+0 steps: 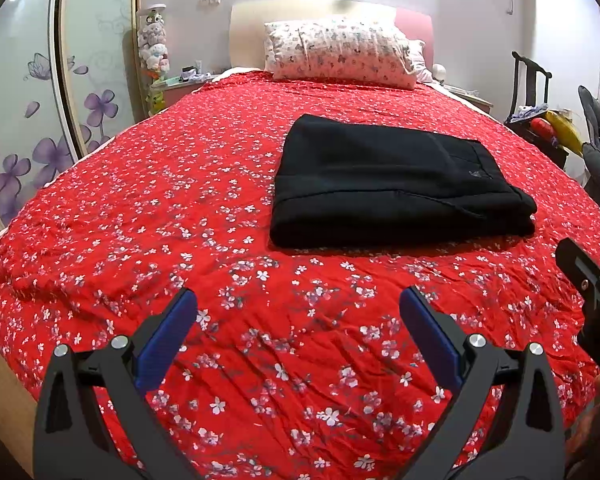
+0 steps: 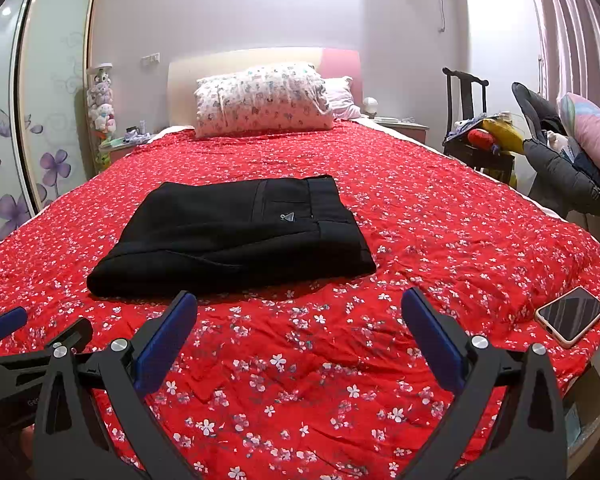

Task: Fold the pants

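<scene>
Both grippers — left gripper (image 1: pixel 298 316), right gripper (image 2: pixel 299 318) — gape above folded pants (image 2: pixel 236 236).

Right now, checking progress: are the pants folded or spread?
Folded: the black pants lie as a compact stacked rectangle on the bedspread.

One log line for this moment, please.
pants: folded, on bed | left hand-held gripper: open, empty | right hand-held gripper: open, empty

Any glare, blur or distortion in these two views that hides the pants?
Left wrist: fisheye bends the red bedspread edges; headboard area looks soft; black pants sharp but their folds are hard to read. Right wrist: same curvature, bright wash on the wall, reflection on the phone; pants clear.
</scene>
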